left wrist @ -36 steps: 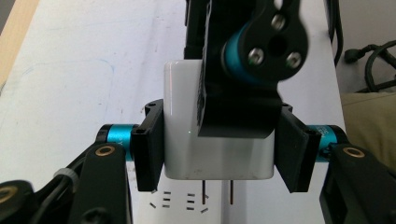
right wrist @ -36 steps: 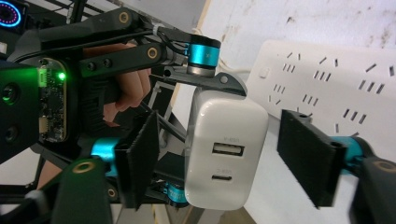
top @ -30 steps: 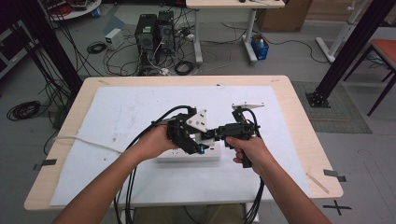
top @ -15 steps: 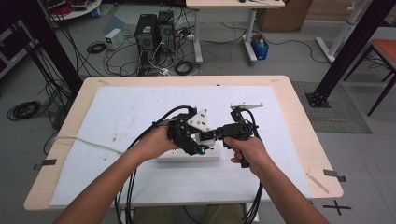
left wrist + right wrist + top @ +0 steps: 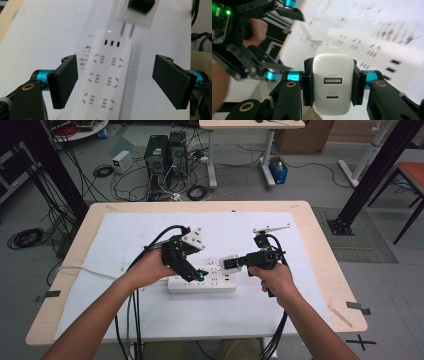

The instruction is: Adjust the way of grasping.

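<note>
A white sheet covers the wooden desk point(image 5: 320, 245), with computers and cables on the floor beyond. One white power strip point(image 5: 202, 282) lies on it. One white charger point(image 5: 331, 86), two prongs and two USB ports, hangs just above the strip's far end, clamped by its flat sides in the right gripper point(image 5: 332, 85). It looks light, rigid and smooth, so those sides seem best. The left gripper point(image 5: 115, 82), jaws just opening, straddles the strip without touching.
</note>
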`<state>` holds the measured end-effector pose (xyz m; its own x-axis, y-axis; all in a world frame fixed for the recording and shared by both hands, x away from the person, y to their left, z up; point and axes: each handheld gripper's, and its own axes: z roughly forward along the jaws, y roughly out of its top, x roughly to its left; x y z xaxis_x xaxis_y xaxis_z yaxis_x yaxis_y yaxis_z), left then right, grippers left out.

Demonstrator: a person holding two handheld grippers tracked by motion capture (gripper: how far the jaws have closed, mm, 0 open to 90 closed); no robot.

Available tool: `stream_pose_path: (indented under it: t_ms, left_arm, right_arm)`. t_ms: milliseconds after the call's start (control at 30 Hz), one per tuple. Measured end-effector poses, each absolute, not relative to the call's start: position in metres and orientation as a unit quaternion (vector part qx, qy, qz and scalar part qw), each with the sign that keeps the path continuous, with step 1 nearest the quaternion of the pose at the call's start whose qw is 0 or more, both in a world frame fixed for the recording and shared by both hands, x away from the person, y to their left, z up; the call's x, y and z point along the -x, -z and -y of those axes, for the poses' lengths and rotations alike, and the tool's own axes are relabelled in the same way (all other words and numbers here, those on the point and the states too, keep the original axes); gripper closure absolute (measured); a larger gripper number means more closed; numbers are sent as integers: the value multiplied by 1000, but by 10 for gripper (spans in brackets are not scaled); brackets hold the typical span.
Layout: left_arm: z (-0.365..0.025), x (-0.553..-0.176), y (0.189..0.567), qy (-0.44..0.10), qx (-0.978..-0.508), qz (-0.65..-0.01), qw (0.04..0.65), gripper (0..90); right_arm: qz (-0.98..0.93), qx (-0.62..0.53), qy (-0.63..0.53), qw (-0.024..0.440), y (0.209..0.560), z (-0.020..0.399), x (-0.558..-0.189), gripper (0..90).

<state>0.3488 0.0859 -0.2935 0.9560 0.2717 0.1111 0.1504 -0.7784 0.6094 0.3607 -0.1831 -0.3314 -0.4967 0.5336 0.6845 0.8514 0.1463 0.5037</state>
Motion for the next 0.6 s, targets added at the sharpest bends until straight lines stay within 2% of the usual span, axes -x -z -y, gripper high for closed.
stream_pose_path:
  t_ms: [300,600]
  left_arm:
    - [-132,-357,292,-65,-944,-193,259,207]
    - [-166,-358,283,-80,-949,-210,221,208]
  right_arm:
    - [779,461,413,100,312,202,-365,622]
    - [837,423,347,10,290,209,-363,622]
